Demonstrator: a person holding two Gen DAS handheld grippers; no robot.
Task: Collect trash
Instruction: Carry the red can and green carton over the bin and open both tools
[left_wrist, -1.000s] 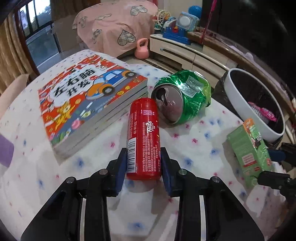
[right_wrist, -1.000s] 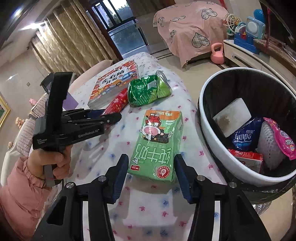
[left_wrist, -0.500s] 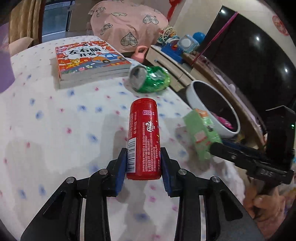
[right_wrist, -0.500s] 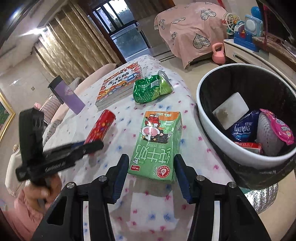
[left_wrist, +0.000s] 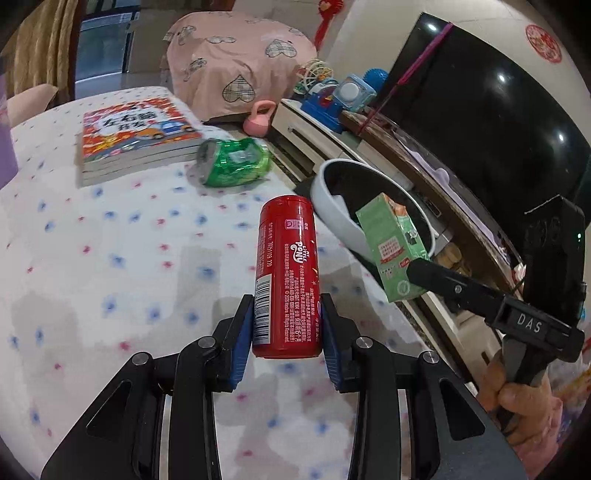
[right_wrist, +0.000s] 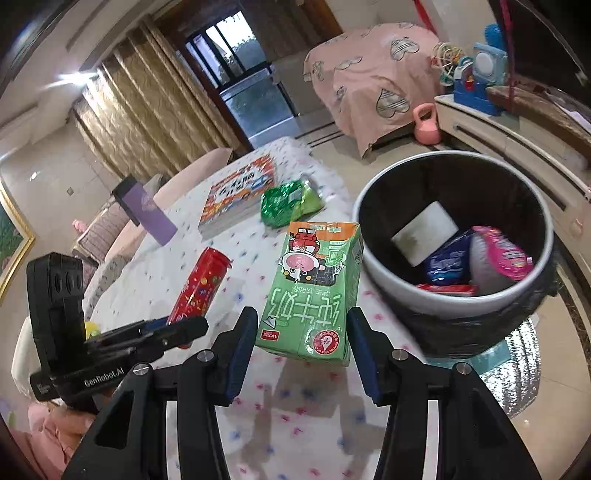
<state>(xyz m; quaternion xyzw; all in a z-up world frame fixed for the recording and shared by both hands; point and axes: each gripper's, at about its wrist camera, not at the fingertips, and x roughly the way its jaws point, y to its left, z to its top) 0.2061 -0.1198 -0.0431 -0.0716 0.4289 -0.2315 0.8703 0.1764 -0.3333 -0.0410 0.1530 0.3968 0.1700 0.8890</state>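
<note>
My left gripper (left_wrist: 288, 332) is shut on a red cylindrical tube (left_wrist: 286, 273), held above the dotted tablecloth. The same tube (right_wrist: 201, 284) shows in the right wrist view, with the left gripper (right_wrist: 181, 328) at the lower left. My right gripper (right_wrist: 301, 339) is shut on a green milk carton (right_wrist: 314, 284), lifted off the table just left of the bin. In the left wrist view that carton (left_wrist: 393, 243) hangs in front of the bin's rim. A crushed green can (left_wrist: 232, 162) (right_wrist: 290, 203) lies on the table beside the books. The white bin (right_wrist: 376, 266) (left_wrist: 328, 199) holds several wrappers.
A stack of picture books (left_wrist: 136, 136) lies at the table's far side. A purple block (right_wrist: 149, 214) stands at the left. A TV stand with toys (left_wrist: 332, 99), a pink kettlebell (right_wrist: 426, 123) and a covered chair (right_wrist: 369, 81) are beyond the bin. A hand (left_wrist: 517, 398) grips the right tool.
Both grippers have lifted their loads off the table. The left one with the red tube pulled back from the books and can and swung toward the bin. The carton has risen nearer the bin.
</note>
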